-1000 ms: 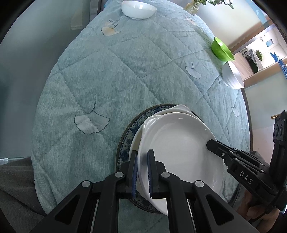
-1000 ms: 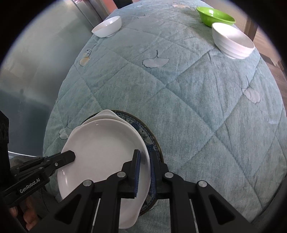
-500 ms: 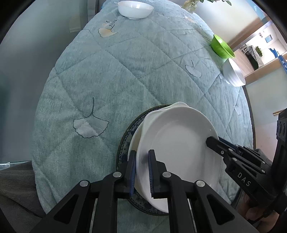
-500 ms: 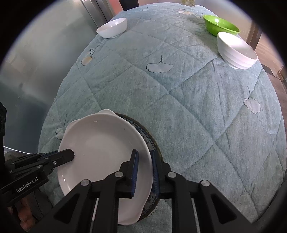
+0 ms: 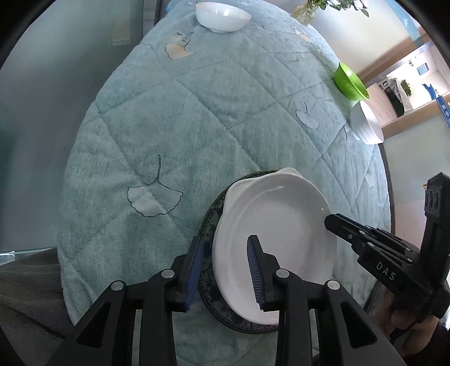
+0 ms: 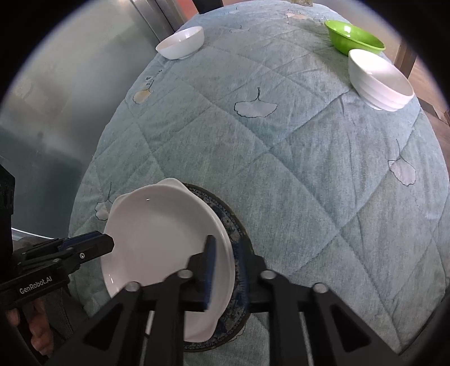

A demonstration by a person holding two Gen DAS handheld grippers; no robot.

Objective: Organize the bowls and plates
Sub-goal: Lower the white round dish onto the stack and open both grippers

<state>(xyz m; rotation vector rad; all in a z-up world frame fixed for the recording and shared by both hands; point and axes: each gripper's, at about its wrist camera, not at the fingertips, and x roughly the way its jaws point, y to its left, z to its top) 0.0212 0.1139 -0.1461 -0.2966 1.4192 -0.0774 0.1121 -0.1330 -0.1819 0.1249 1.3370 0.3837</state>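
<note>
A white plate lies on a stack with another white plate and a dark blue patterned plate at the near table edge; it also shows in the right wrist view. My left gripper is open, its fingers straddling the stack's left rim. My right gripper is open, its fingers straddling the right rim of the plates. A white bowl sits far left, a green bowl and stacked white bowls far right.
The round table has a quilted teal cloth with leaf prints. A vase with flowers stands at the far edge. Grey floor and a metal panel lie to the left.
Both grippers have opened and let go of the white plate's rims. The top plate has settled onto the stack.
</note>
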